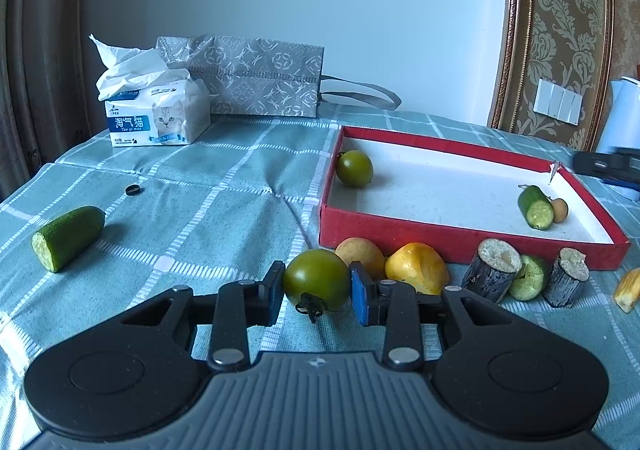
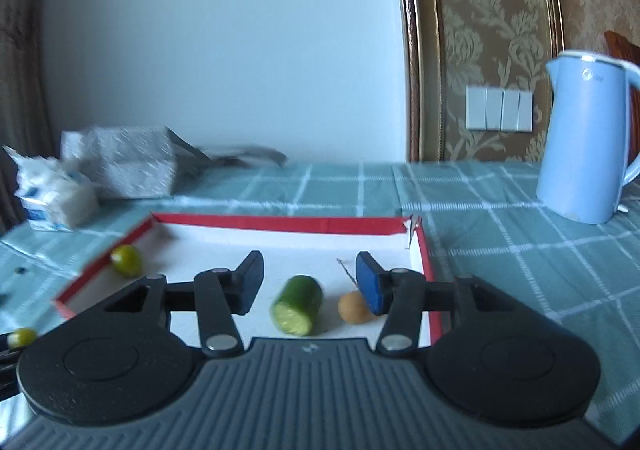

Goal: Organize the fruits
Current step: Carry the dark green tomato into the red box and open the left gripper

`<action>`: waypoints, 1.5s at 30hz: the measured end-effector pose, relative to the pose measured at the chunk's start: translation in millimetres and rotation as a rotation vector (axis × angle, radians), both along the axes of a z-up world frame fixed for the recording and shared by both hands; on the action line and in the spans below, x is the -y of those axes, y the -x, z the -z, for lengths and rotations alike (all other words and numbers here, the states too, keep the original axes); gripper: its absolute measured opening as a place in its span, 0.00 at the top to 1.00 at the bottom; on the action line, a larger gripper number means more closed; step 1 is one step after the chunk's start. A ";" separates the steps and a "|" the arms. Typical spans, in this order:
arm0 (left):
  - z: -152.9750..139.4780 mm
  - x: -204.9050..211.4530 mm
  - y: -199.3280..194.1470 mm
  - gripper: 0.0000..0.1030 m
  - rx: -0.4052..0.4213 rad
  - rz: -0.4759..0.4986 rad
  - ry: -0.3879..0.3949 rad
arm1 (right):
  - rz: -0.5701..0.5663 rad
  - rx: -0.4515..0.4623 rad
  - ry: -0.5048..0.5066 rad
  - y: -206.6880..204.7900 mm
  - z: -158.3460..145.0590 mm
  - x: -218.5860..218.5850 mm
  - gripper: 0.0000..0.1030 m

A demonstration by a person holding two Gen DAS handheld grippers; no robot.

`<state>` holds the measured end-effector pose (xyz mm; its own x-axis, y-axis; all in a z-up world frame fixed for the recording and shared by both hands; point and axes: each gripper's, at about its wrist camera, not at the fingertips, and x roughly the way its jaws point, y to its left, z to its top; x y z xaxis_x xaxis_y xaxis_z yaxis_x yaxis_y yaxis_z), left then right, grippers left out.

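My left gripper [image 1: 317, 286] is shut on a green tomato [image 1: 316, 280] just in front of the red box [image 1: 440, 240]. Two yellow fruits [image 1: 416, 268] lie behind it against the box wall. The box holds another green tomato [image 1: 354, 168], a cucumber piece [image 1: 536, 207] and a small brown fruit [image 1: 560, 210]. My right gripper [image 2: 310, 282] is open above the box [image 2: 280, 224], over the cucumber piece [image 2: 298, 306] and beside the brown fruit [image 2: 354, 308]. A cucumber half [image 1: 68, 238] lies on the cloth at the left.
Two dark stem chunks [image 1: 494, 270] and a green piece [image 1: 530, 278] stand by the box front; a yellow piece [image 1: 628, 290] lies at the right. A tissue pack [image 1: 160, 118] and grey bag [image 1: 256, 78] sit at the back. A blue kettle [image 2: 584, 138] stands at the right.
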<state>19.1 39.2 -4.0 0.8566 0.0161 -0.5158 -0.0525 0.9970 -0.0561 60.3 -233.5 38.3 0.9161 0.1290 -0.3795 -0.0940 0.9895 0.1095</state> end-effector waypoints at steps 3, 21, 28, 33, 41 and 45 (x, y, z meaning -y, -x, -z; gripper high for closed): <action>0.2 -0.8 0.5 0.68 0.000 -0.007 0.005 | -0.035 0.035 -0.037 37.5 0.5 2.0 0.30; -2.5 2.9 4.6 0.68 0.015 -0.045 -0.031 | -0.101 -0.051 -0.010 100.8 36.7 1.3 0.18; -16.0 18.7 -0.9 0.68 0.019 -0.021 -0.065 | -0.106 -0.108 0.018 92.7 40.8 -3.8 0.17; -34.9 44.2 -18.5 0.68 0.055 0.014 -0.095 | -0.113 -0.119 -0.003 91.6 41.1 -0.7 0.17; -58.0 80.0 -63.3 0.67 0.095 0.043 -0.135 | -0.113 -0.131 -0.051 89.2 42.7 6.0 0.17; -56.0 93.4 -86.8 0.67 0.079 0.055 -0.145 | -0.115 -0.133 -0.054 89.2 42.5 6.2 0.17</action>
<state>106.0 -54.1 52.0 0.8958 0.0371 -0.4429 0.0014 0.9963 0.0864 -29.0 -239.7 -4.2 0.8363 0.2537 -0.4860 -0.1874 0.9654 0.1815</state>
